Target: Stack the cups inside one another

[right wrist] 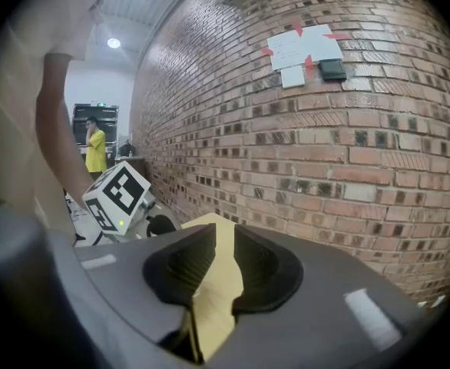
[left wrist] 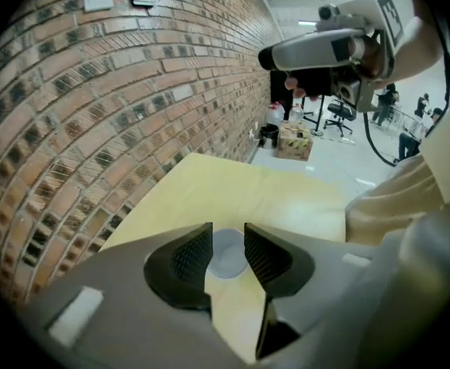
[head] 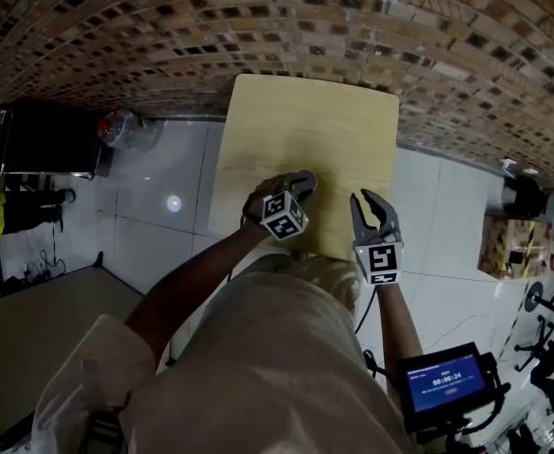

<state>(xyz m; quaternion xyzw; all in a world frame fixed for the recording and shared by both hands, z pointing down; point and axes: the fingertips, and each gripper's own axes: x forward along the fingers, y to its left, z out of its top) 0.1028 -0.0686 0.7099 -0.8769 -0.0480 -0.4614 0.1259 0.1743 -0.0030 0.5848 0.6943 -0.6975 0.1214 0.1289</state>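
A white cup (left wrist: 227,264) stands upright on the pale wooden table (head: 305,130). I look down into it through the gap of my left gripper (left wrist: 229,246), which hangs above it open, its pads clear of the cup. In the head view the left gripper (head: 294,182) covers the cup near the table's front edge. My right gripper (head: 367,206) is just to its right, also open, with only bare table (right wrist: 223,283) showing between its jaws. It shows again in the left gripper view as the right gripper (left wrist: 317,48), high up and empty.
A brick wall (head: 164,36) runs behind the table. White floor tiles (head: 164,206) lie on both sides. A black cabinet (head: 41,140) stands at the left and a cardboard box (head: 509,246) at the right. A screen device (head: 442,381) sits by the right forearm.
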